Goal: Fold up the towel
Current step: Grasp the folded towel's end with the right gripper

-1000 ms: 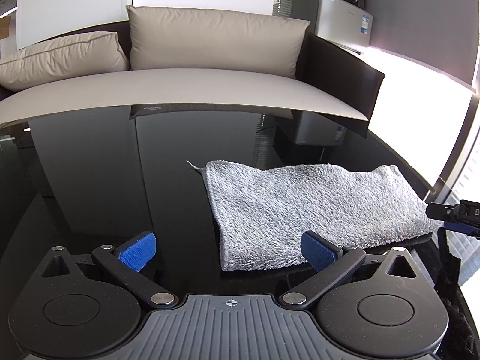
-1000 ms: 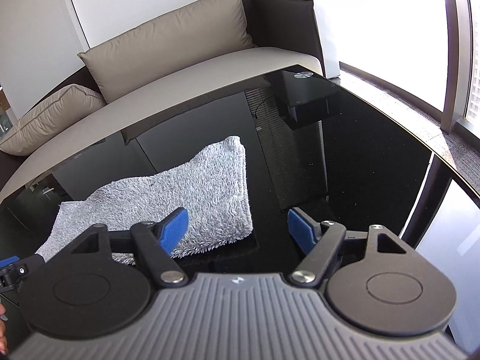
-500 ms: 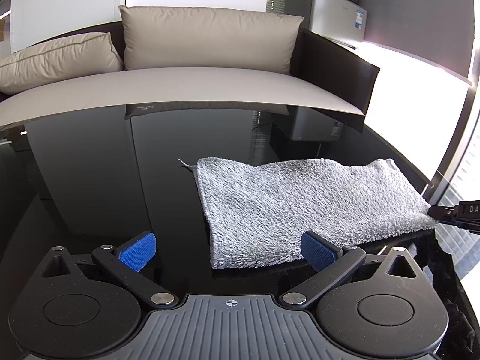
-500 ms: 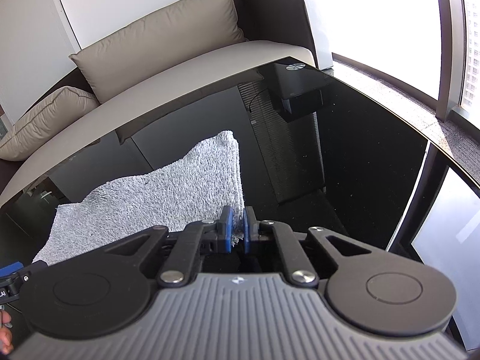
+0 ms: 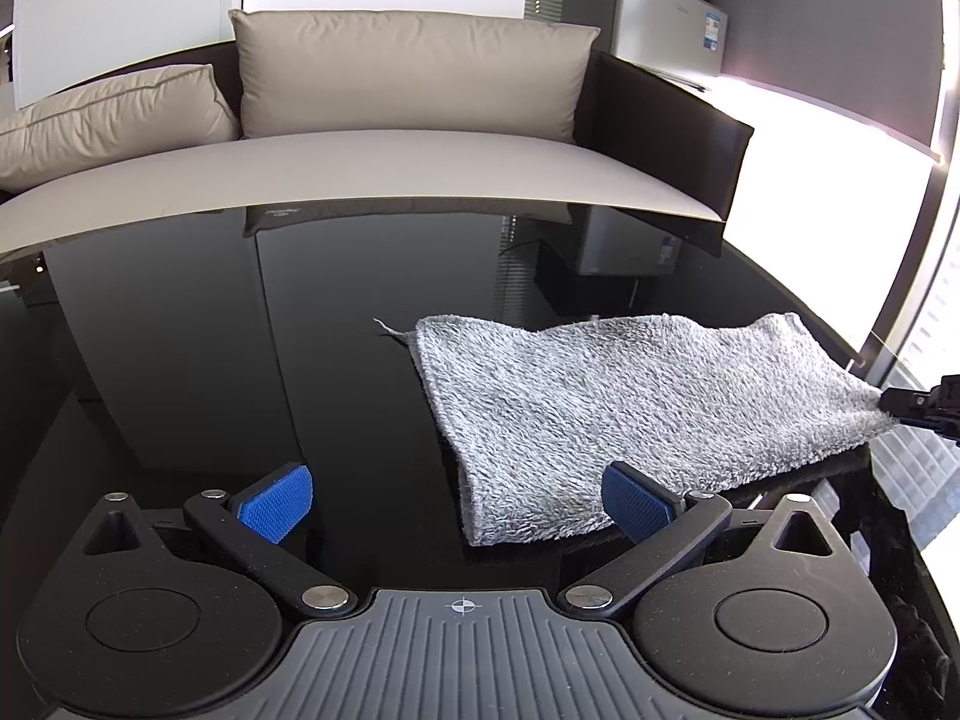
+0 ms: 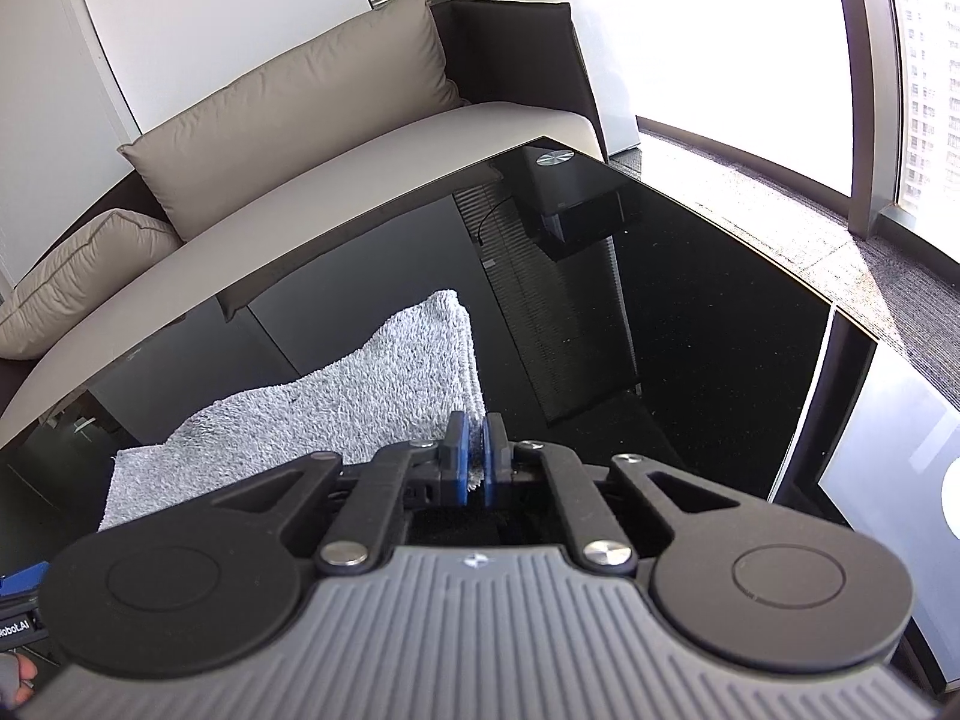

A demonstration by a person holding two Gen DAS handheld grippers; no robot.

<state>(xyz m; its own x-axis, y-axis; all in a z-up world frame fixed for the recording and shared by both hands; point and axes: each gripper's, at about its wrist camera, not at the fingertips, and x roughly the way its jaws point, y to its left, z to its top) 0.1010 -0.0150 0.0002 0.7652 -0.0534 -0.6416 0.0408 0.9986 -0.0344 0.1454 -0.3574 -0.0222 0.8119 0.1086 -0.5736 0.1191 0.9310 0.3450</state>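
Observation:
A grey fluffy towel (image 5: 630,414) lies folded on the glossy black table (image 5: 240,360). My left gripper (image 5: 462,504) is open, its blue pads either side of the towel's near left corner, the right pad over the towel's near edge. My right gripper (image 6: 473,468) is shut on the towel's (image 6: 360,408) near right corner and lifts it off the table. The right gripper's tip also shows at the right edge of the left wrist view (image 5: 918,408), where the towel's right end hangs raised.
A beige sofa (image 5: 360,180) with cushions runs along the table's far edge. A small fridge with a microwave (image 5: 660,12) stands behind it. Bright windows and the table's right edge (image 6: 828,312) lie to the right.
My right gripper shut on the towel's right corner and has raised it. The left gripper stayed open and shifted slightly left relative to the towel.

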